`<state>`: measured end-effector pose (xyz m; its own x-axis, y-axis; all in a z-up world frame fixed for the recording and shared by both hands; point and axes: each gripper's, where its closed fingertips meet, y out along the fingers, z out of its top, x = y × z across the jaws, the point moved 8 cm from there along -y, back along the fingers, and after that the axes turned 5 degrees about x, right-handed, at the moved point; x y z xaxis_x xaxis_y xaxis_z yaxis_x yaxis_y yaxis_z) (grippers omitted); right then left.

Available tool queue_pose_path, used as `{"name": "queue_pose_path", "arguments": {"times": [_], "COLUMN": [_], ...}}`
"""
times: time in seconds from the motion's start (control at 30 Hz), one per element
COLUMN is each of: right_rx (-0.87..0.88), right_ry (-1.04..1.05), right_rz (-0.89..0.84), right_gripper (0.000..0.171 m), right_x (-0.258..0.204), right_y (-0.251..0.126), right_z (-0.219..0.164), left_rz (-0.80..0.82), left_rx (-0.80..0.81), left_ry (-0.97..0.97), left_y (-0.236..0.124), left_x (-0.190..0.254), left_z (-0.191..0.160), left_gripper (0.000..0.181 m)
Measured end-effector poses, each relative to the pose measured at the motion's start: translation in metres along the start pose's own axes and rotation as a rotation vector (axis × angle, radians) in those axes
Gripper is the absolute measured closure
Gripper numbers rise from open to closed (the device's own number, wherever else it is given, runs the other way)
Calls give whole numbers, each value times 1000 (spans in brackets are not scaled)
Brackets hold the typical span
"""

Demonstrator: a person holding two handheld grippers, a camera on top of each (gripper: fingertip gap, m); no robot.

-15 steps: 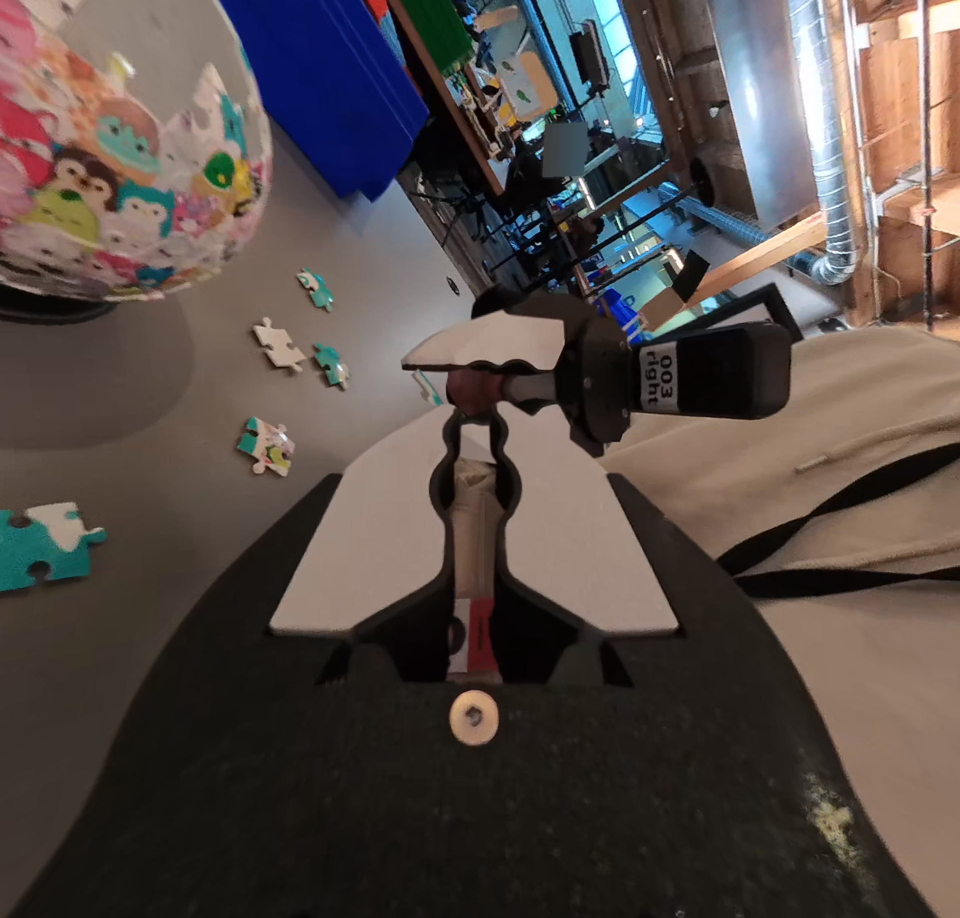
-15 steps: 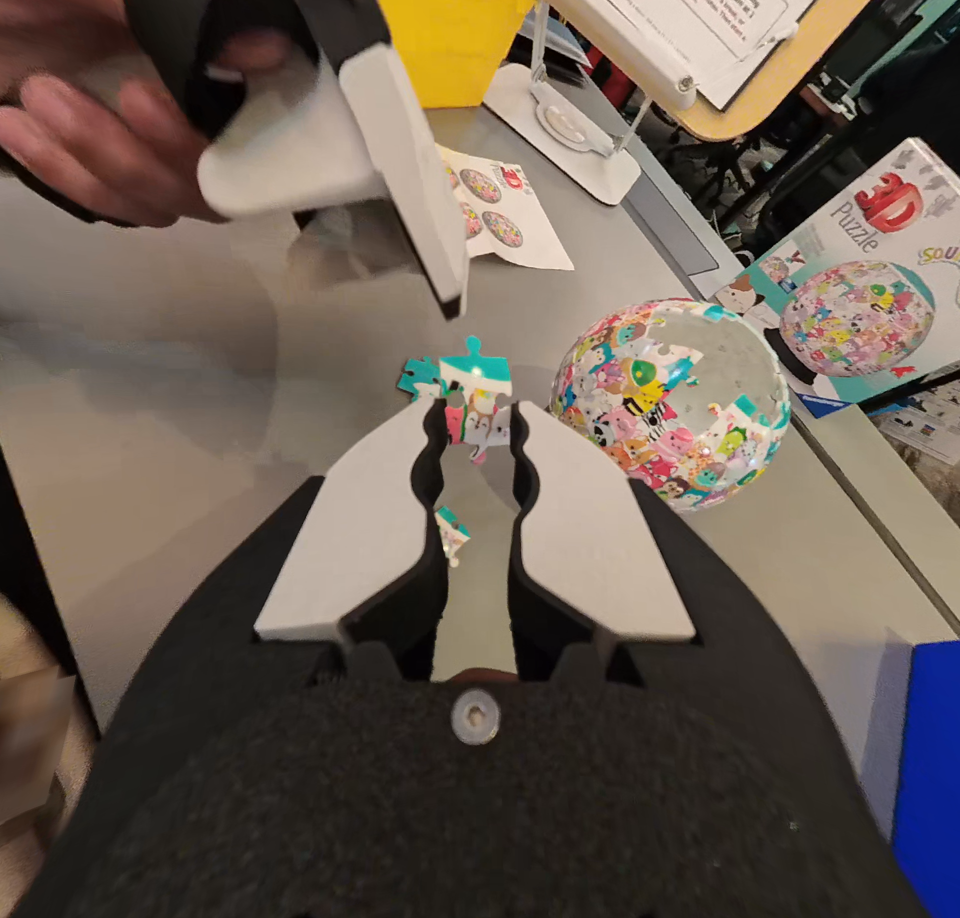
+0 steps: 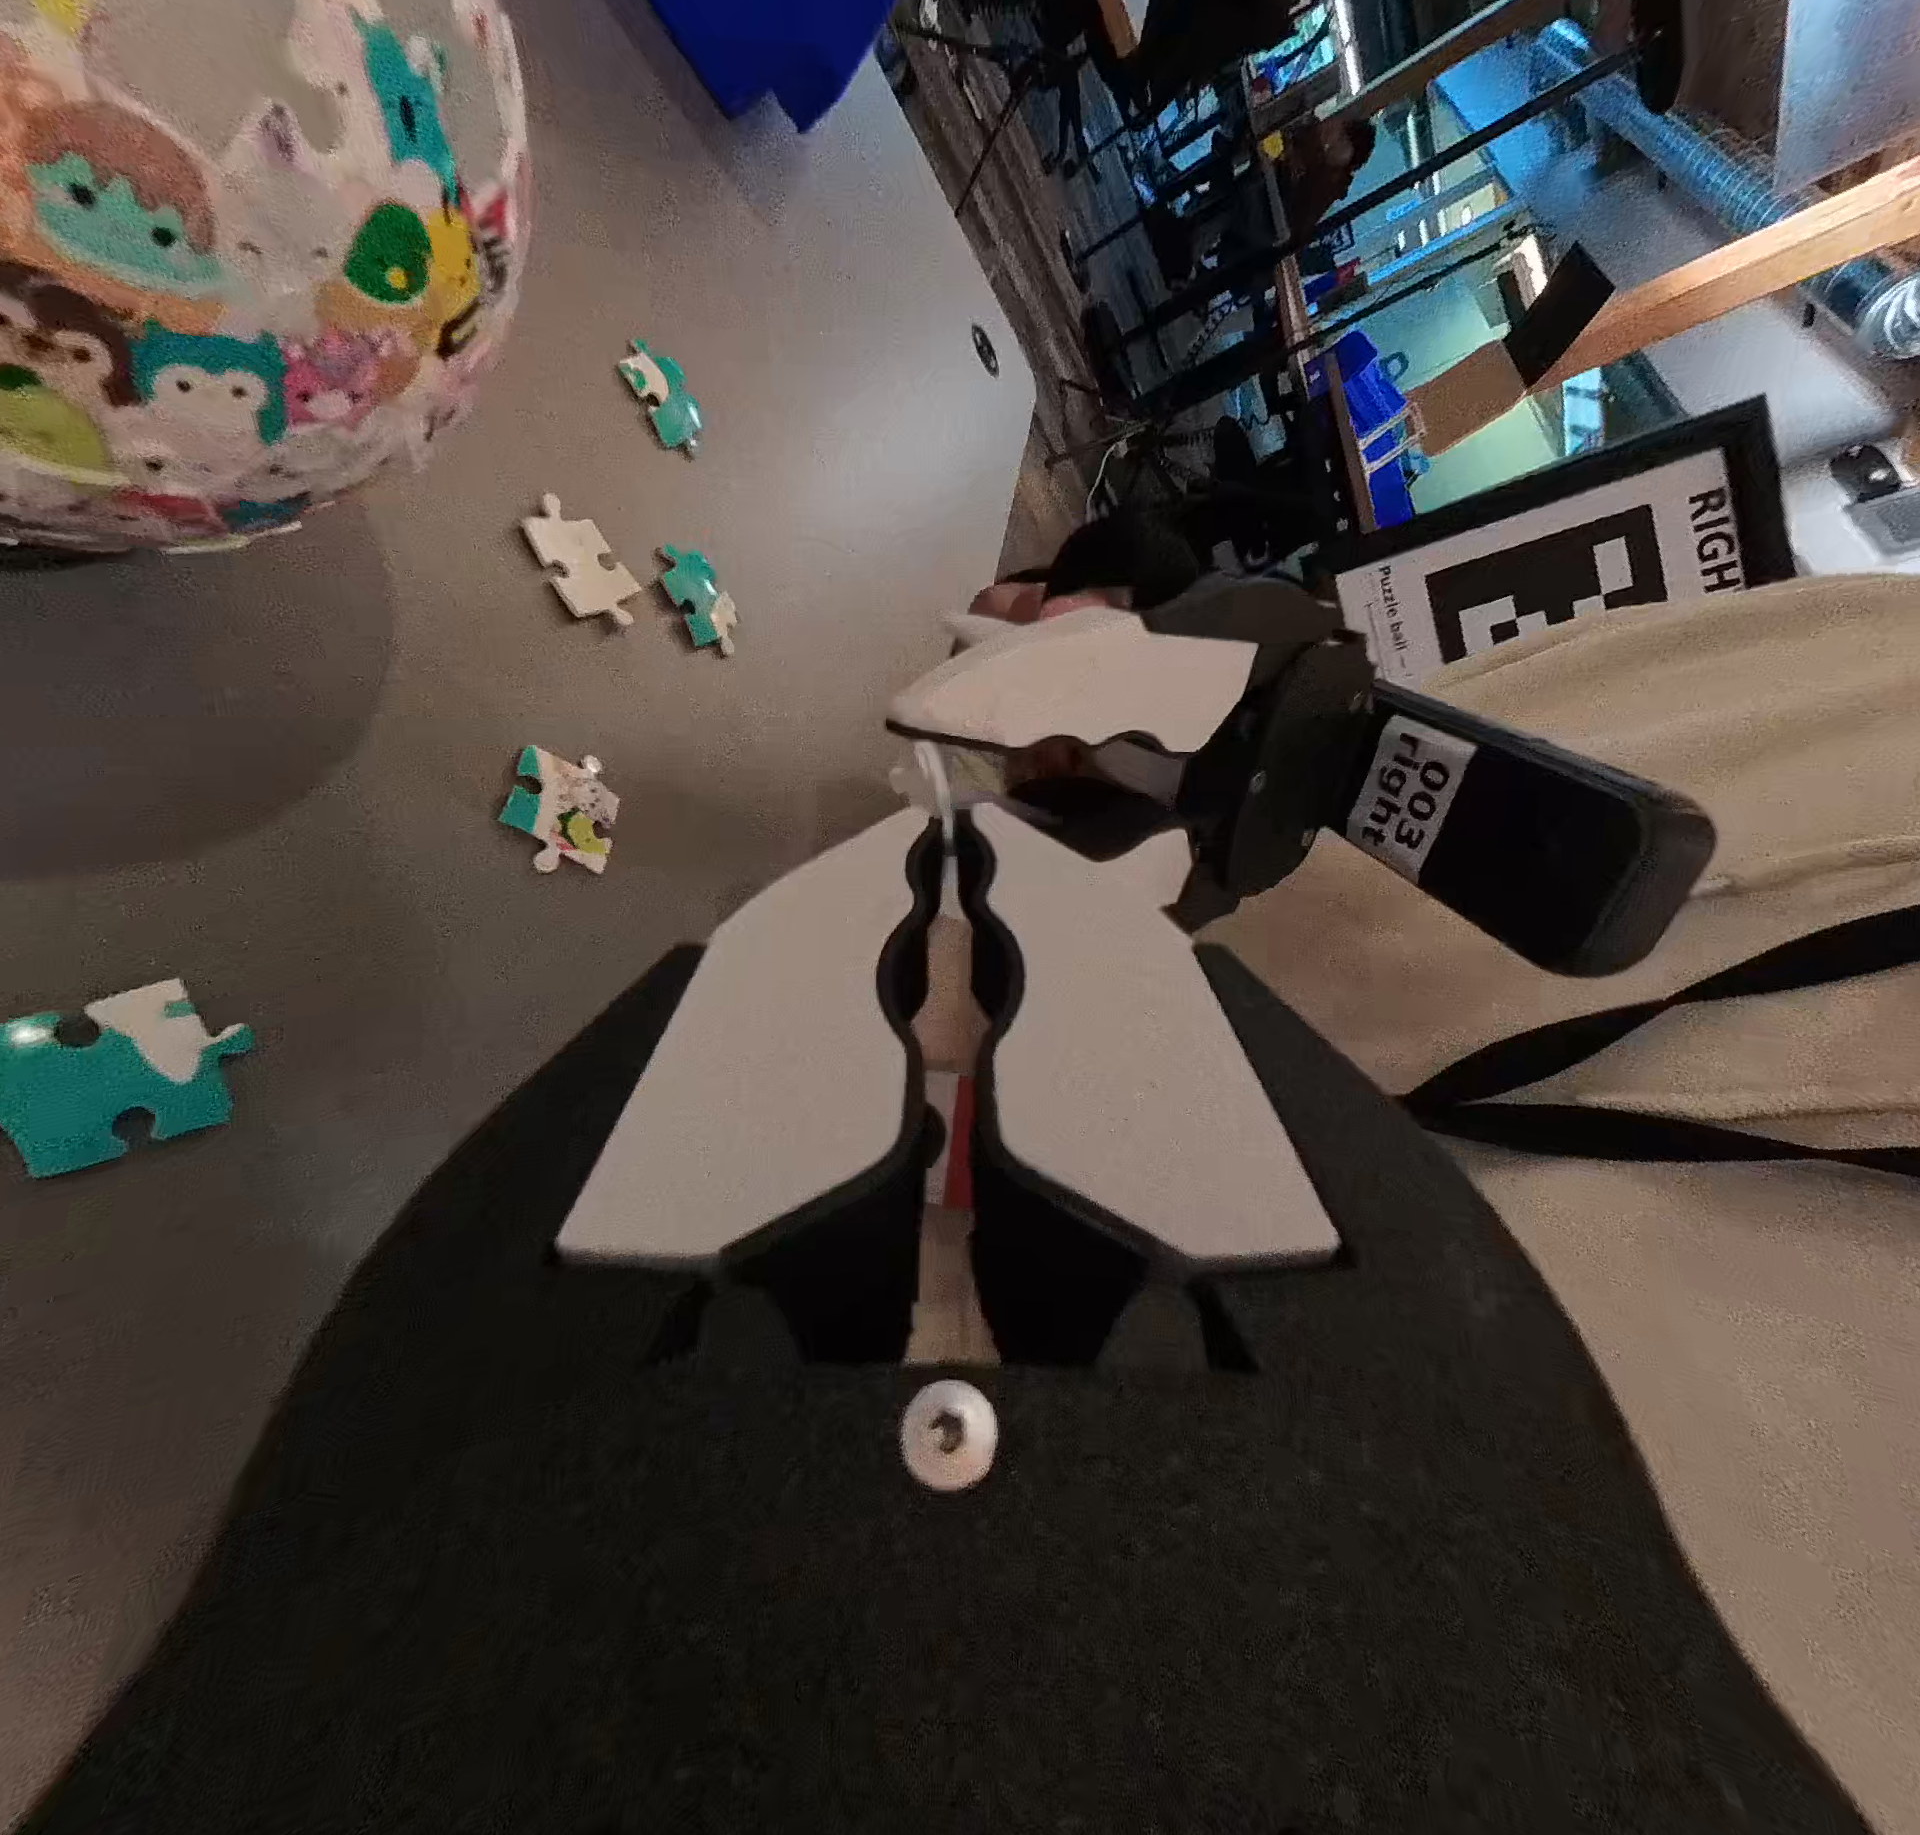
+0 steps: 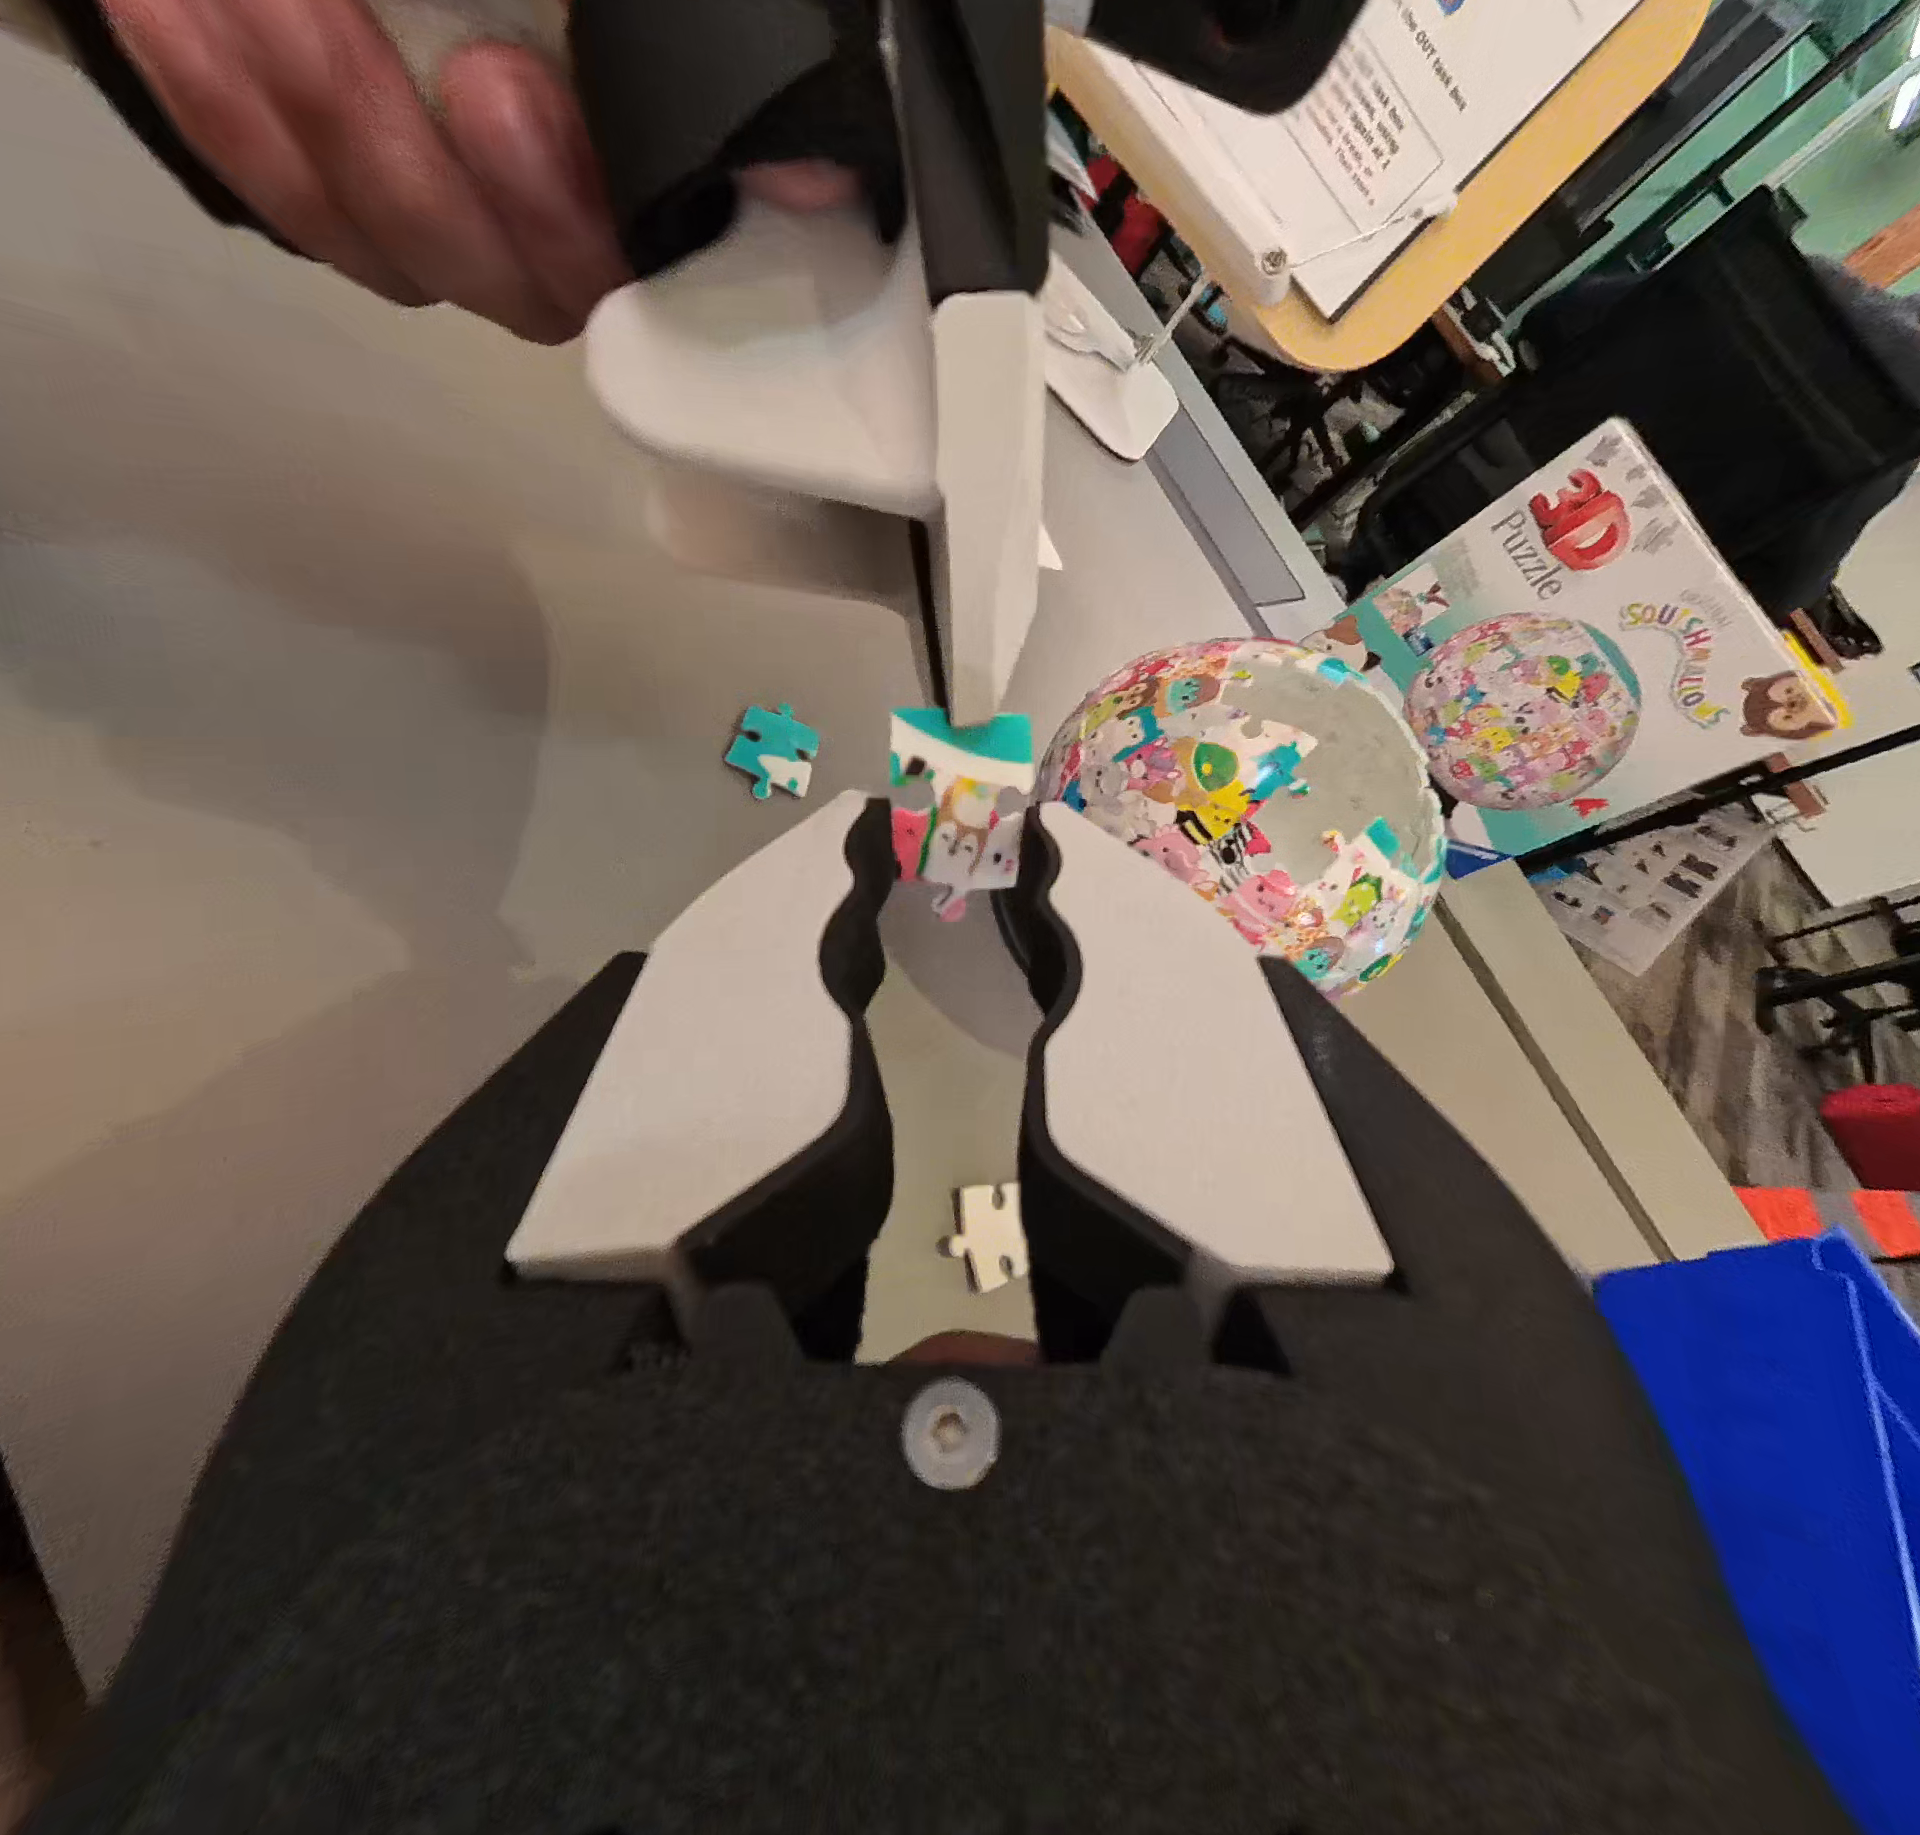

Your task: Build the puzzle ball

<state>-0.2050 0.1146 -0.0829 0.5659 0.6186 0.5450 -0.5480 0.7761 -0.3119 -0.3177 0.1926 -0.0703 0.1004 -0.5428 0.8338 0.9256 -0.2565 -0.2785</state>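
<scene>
Grey tabletop (image 4: 312, 746) carries the work, with a workshop behind. Near its right edge sits the ball (image 4: 1236, 809), mostly built, though a large bare patch on top shows several pieces are missing. Loose pieces lie spread on the table: a teal one (image 4: 774, 749), a face-down white one (image 4: 987, 1235) and others beside the ball (image 3: 561, 809). The right gripper (image 4: 951, 829) is clamped on a joined pair of pieces (image 4: 956, 809) held in the air. The left gripper (image 3: 948, 835) pinches the pair's teal top edge, fingers nearly together. Judging by this, the pair is being handed over or pressed tight, and fitting remains. Which gap it suits is unclear; the ball's far side is hidden.
</scene>
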Motion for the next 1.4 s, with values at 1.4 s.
{"name": "queue_pose_path", "arguments": {"times": [1.4], "right_rx": [699], "right_ry": [1279], "right_rz": [794], "right_gripper": [160], "right_x": [72], "right_y": [-16], "right_z": [-41], "left_rz": [-303], "left_rx": [-470], "left_ry": [175], "left_y": [29], "left_x": [43], "left_z": [103], "left_gripper": [180]}}
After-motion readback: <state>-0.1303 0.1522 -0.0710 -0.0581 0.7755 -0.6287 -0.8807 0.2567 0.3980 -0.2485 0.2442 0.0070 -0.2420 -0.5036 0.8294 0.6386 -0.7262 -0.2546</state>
